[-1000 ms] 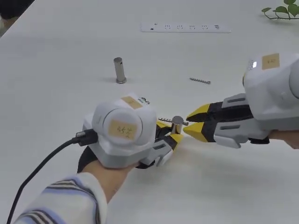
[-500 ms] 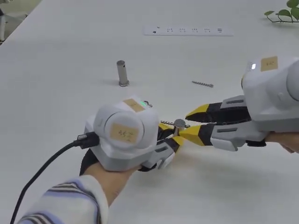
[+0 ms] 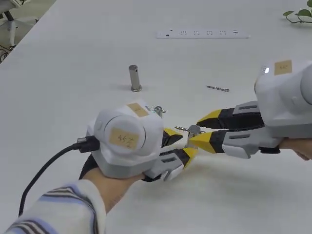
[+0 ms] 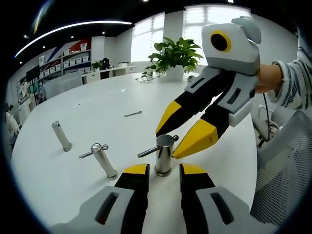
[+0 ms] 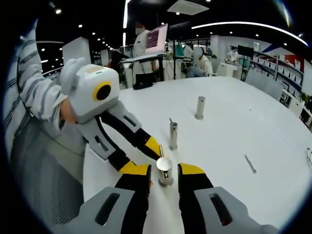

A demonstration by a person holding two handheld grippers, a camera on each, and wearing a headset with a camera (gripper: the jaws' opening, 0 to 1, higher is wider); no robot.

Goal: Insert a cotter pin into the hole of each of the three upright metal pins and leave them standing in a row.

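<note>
The nearest upright metal pin (image 3: pixel 193 130) carries a cotter pin (image 4: pixel 147 152) through its hole. My left gripper (image 3: pixel 186 144) stands open, its jaws either side of this pin's base (image 4: pixel 163 169) without touching. From the right, my right gripper (image 3: pixel 194 131) is open around the pin's top (image 5: pixel 165 164), its yellow fingertips (image 4: pixel 194 139) flanking the cotter pin's looped end. A second metal pin (image 4: pixel 103 160) also holds a cotter pin and stands just behind (image 3: pixel 157 110). The third metal pin (image 3: pixel 134 78) stands bare, farther back.
One loose cotter pin (image 3: pixel 218 88) lies on the white table (image 3: pixel 73 58) right of the bare pin. A white power strip (image 3: pixel 202 34) lies at the far edge, with a plant (image 3: pixel 298 12) at the back right. A cable (image 3: pixel 48 170) trails from my left gripper.
The right gripper's jaws narrowed at the pin's top half a second ago and now stand wider apart. The left gripper's jaws have parted. The head view has shifted slightly.
</note>
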